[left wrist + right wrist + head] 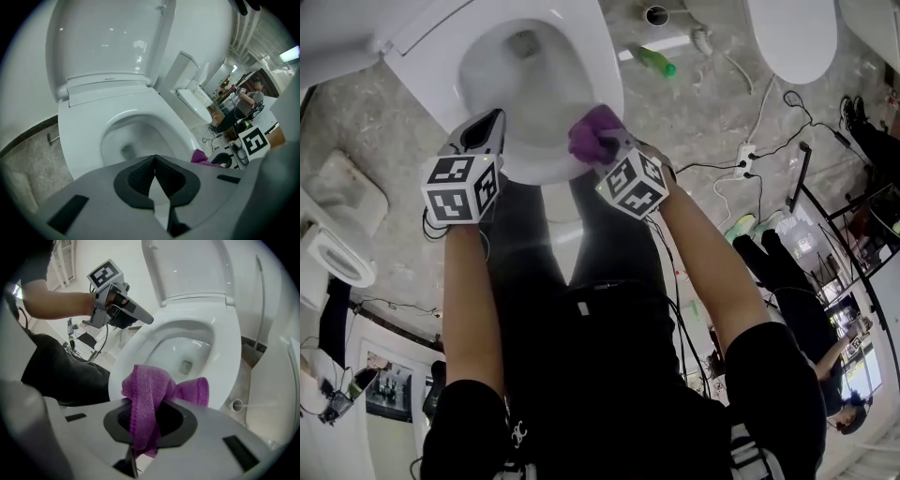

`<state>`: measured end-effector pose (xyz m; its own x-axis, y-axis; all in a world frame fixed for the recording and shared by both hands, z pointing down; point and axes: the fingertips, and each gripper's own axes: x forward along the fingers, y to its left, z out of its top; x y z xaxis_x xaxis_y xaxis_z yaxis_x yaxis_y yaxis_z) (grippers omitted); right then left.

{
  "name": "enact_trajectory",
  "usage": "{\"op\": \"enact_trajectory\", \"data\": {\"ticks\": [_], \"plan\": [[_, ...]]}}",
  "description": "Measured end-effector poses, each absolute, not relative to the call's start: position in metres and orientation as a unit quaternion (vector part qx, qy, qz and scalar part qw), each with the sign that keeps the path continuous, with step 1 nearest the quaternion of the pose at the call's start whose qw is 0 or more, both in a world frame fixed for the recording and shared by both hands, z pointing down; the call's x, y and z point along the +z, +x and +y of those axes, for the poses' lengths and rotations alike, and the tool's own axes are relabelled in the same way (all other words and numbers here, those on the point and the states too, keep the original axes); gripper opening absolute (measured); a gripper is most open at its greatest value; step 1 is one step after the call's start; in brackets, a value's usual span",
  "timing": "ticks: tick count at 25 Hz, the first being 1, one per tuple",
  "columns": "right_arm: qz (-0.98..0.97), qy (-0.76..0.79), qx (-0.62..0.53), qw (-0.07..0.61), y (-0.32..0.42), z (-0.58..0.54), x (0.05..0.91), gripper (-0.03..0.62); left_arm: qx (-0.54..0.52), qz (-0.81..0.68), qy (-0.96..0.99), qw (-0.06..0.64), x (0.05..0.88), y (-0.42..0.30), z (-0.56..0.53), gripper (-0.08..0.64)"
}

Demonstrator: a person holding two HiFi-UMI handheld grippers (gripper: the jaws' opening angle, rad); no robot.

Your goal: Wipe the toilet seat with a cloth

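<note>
A white toilet seat [606,80] rings the open bowl, and its lid [103,42] stands raised behind it. My right gripper [605,148] is shut on a purple cloth [592,134] at the seat's front right rim. In the right gripper view the cloth [147,394] bunches out of the jaws and drapes over the seat [229,362]. My left gripper [490,117] hovers over the front left rim, shut with nothing in it. The left gripper view shows its jaws [155,159] pressed together above the bowl, and the cloth [201,157] peeks in at the right.
A green bottle [656,63] lies on the stone floor right of the toilet. A power strip with cables [745,159] sits further right. Another white toilet [337,253] stands at the left. The person's dark trousers fill the space before the bowl.
</note>
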<state>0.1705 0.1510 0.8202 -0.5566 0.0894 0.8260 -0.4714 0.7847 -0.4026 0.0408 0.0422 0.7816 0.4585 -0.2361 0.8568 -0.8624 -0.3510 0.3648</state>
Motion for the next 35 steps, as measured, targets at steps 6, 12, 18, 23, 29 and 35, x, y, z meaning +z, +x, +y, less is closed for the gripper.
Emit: {"op": "enact_trajectory", "data": {"ticks": [6, 12, 18, 23, 29, 35], "plan": [[-0.839, 0.113, 0.237, 0.477, 0.187, 0.106, 0.821, 0.060, 0.363, -0.368, 0.739, 0.431, 0.783, 0.047, 0.040, 0.008], [-0.845, 0.129, 0.190, 0.482, 0.181, 0.056, 0.822, 0.060, 0.352, -0.376, 0.739, 0.434, 0.781, 0.039, 0.032, 0.008], [-0.850, 0.182, 0.155, 0.470, 0.165, -0.020, 0.822, 0.060, 0.347, -0.378, 0.739, 0.437, 0.784, 0.031, 0.030, 0.008], [-0.856, 0.205, 0.112, 0.461, 0.140, -0.068, 0.817, 0.060, 0.343, -0.381, 0.738, 0.439, 0.783, 0.018, 0.033, 0.008], [-0.860, 0.217, 0.086, 0.453, 0.123, -0.100, 0.817, 0.060, 0.339, -0.384, 0.737, 0.440, 0.787, 0.011, 0.030, 0.008], [-0.861, 0.261, 0.112, 0.422, 0.104, -0.123, 0.813, 0.060, 0.338, -0.386, 0.739, 0.437, 0.783, 0.003, 0.027, 0.008]]}}
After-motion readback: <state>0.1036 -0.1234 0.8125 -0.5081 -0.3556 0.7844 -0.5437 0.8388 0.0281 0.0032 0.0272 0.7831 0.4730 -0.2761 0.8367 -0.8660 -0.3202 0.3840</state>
